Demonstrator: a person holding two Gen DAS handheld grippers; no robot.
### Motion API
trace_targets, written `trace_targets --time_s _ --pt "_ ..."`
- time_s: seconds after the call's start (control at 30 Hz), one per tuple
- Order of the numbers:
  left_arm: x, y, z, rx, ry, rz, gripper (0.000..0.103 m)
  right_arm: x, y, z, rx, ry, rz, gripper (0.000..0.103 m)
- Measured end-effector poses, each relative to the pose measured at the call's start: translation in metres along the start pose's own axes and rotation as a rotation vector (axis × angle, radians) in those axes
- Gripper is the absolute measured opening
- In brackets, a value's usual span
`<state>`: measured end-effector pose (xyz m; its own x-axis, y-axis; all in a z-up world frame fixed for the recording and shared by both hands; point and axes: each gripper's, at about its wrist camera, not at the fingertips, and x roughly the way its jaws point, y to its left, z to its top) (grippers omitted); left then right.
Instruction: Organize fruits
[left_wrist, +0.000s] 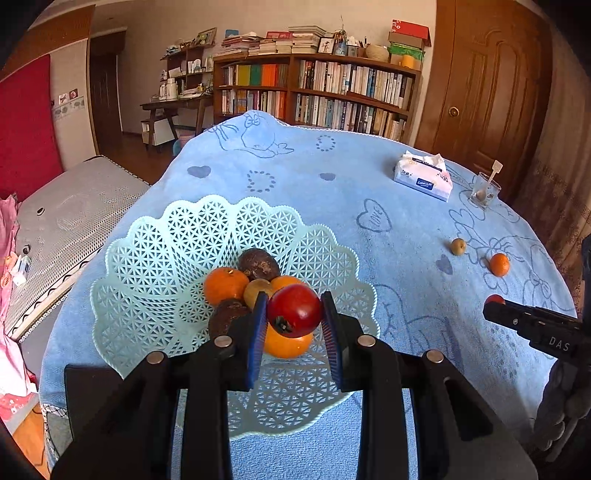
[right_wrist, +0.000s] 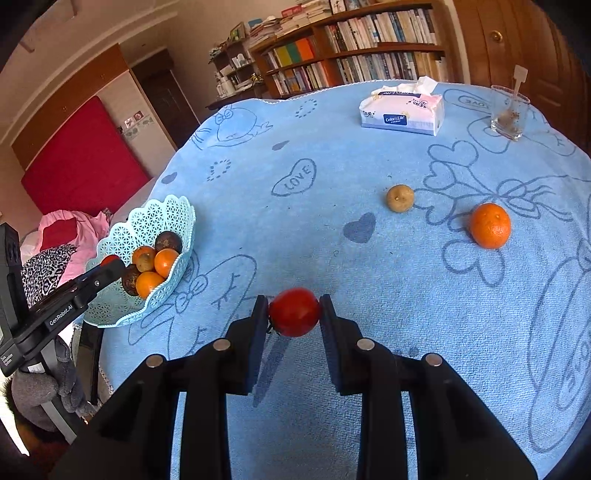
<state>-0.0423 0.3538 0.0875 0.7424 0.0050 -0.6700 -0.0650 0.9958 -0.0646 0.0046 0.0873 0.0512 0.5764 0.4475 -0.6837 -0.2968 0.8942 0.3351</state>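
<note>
My left gripper (left_wrist: 294, 300) is shut on a red fruit (left_wrist: 295, 314) and holds it just above the pile in a mint lattice basket (left_wrist: 147, 258). In that basket lie oranges (left_wrist: 225, 284), dark brown fruits (left_wrist: 258, 264) and a tan one. A second red fruit (right_wrist: 294, 315) is clamped in my right gripper (right_wrist: 293, 301), a little above the blue cloth (right_wrist: 332, 155) with its shadow below. A loose orange (right_wrist: 490, 225) and a small tan fruit (right_wrist: 400, 198) rest on the cloth beyond it. The basket (right_wrist: 177, 210) stands at the table's left edge.
A tissue pack (right_wrist: 402, 110) and a glass (right_wrist: 509, 114) with a stick in it stand at the table's far side. Behind are a bookshelf (left_wrist: 317, 88) and a wooden door (left_wrist: 487, 81). A bed (left_wrist: 74, 206) lies left of the table.
</note>
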Motion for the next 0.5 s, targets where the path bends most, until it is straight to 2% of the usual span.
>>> trace_targets --time_s 0.17,0.2,0.27,0.5 --pt "-0.004 0.017 -0.004 -0.038 0.003 0.002 0.032 0.002 0.016 0.002 -0.024 0.006 0.012 0.029" --pt "-0.005 0.021 -0.004 -0.046 -0.001 0.005 0.033 0.003 0.020 0.002 -0.031 0.007 0.014 0.029" --pt "-0.009 0.028 -0.003 -0.062 -0.015 0.015 0.046 0.004 0.027 0.004 -0.046 0.008 0.020 0.029" --pt "-0.021 0.048 -0.001 -0.100 -0.052 0.034 0.053 0.010 0.062 0.012 -0.109 0.011 0.052 0.029"
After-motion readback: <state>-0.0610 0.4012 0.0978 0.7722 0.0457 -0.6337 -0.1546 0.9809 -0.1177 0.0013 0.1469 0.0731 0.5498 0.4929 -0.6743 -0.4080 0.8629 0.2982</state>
